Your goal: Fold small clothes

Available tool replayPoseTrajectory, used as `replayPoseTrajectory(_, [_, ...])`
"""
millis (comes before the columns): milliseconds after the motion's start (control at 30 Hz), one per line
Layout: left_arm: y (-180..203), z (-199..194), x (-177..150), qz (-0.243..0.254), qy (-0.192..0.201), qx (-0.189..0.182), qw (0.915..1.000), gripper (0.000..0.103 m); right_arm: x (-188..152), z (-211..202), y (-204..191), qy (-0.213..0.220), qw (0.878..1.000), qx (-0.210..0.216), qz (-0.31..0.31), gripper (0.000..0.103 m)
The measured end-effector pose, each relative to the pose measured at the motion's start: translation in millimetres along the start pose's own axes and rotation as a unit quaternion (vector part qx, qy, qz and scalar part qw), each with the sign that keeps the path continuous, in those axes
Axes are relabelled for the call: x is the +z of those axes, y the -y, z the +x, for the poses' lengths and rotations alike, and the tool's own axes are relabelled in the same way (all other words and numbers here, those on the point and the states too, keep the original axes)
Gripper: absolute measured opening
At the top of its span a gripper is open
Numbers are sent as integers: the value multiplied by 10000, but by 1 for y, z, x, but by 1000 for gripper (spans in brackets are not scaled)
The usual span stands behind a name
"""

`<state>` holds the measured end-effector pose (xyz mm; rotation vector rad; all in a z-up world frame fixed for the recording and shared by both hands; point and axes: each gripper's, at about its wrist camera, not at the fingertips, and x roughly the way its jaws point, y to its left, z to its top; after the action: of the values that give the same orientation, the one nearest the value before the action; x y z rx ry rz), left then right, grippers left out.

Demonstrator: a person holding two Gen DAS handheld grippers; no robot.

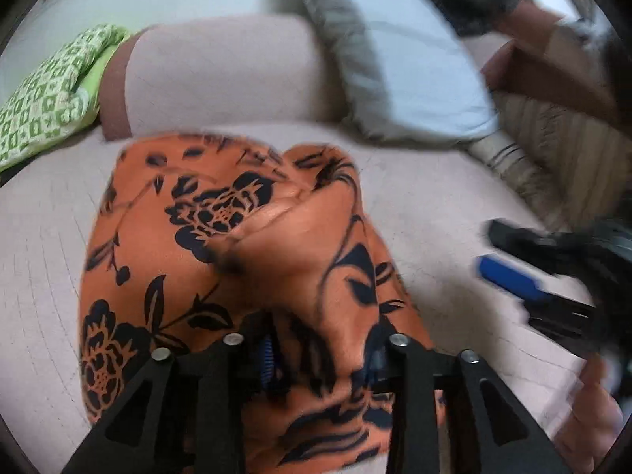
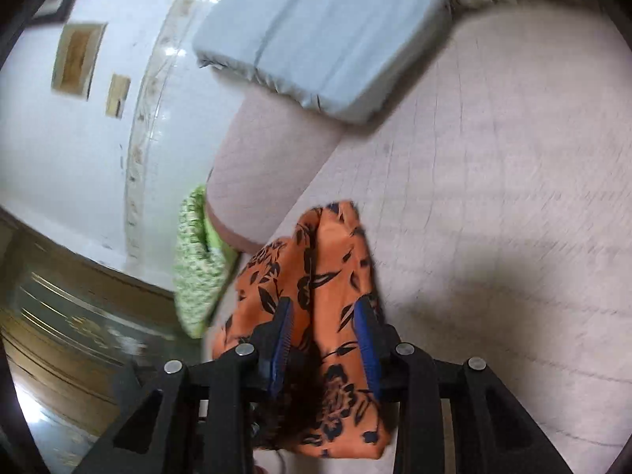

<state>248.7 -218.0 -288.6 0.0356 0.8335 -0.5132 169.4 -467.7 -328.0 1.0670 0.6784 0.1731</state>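
Note:
An orange garment with a black flower print [image 1: 221, 245] lies on the pale pink bed sheet [image 1: 43, 237]. In the left wrist view it bunches up over and between my left gripper's [image 1: 322, 355] blue-padded fingers [image 1: 268, 359], which hold a fold of it. My right gripper [image 1: 509, 260] shows at the right of that view, blurred. In the right wrist view the garment [image 2: 324, 276] is gathered between my right gripper's [image 2: 326, 308] blue pads [image 2: 365, 339], which stand a little apart with cloth between them.
A pale pink bolster [image 1: 221, 75] lies behind the garment. A green patterned cushion [image 1: 43, 94] is at the left, a light blue pillow [image 1: 418, 75] and striped bedding [image 1: 553, 150] at the right. The bed's left edge drops to a dark floor [image 2: 79, 335].

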Motion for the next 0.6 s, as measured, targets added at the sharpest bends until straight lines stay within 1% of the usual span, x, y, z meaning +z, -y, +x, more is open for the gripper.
replayPoseTrajectory(33, [-7, -13, -1, -13, 101, -224, 9997, 54, 0, 4, 1, -98, 9999, 80, 74, 50])
replayPoseTrajectory(67, [-17, -30, 0, -79, 254, -447, 9986, 64, -1, 10, 0, -187, 9996, 174, 101, 60])
replayPoseTrajectory(100, [-28, -48, -1, -166, 479, -570, 9971, 68, -3, 15, -2, -217, 9994, 240, 103, 63])
replayPoseTrajectory(133, [-40, -61, -1, -241, 676, -567, 9958, 73, -7, 20, -6, -240, 9992, 317, 83, 63])
replayPoseTrajectory(167, [-49, -69, 0, -295, 766, -488, 9954, 74, -10, 27, -14, -311, 9988, 379, 37, 63])
replayPoseTrajectory(200, [-63, -73, 1, -375, 751, -307, 9960, 74, -13, 33, -20, -374, 9985, 397, -2, 63])
replayPoseTrajectory(267, [-92, -68, 5, -624, 603, -24, 9962, 74, -18, 47, -33, -456, 9984, 318, -96, 63])
replayPoseTrajectory(300, [-102, -66, 2, -776, 549, 43, 9955, 74, -23, 50, -35, -473, 9985, 238, -147, 64])
replayPoseTrajectory(367, [-128, -58, -6, -1278, 262, 171, 9913, 74, -28, 62, -42, -495, 9985, -25, -239, 64])
replayPoseTrajectory(433, [-150, -45, -14, -1692, -107, 206, 9853, 73, -32, 70, -43, -506, 9985, -80, -207, 65])
replayPoseTrajectory(467, [-159, -38, -18, -1796, -323, 281, 9828, 73, -32, 73, -45, -478, 9987, -75, -146, 65])
replayPoseTrajectory(500, [-164, -35, -22, -1826, -442, 319, 9817, 73, -32, 72, -47, -414, 9990, -90, -134, 65])
replayPoseTrajectory(533, [-165, -31, -24, -1832, -504, 299, 9813, 73, -32, 71, -51, -310, 9992, -144, -184, 67])
replayPoseTrajectory(600, [-165, -27, -25, -1780, -579, 238, 9820, 73, -34, 69, -66, -102, 9980, -389, -486, 68])
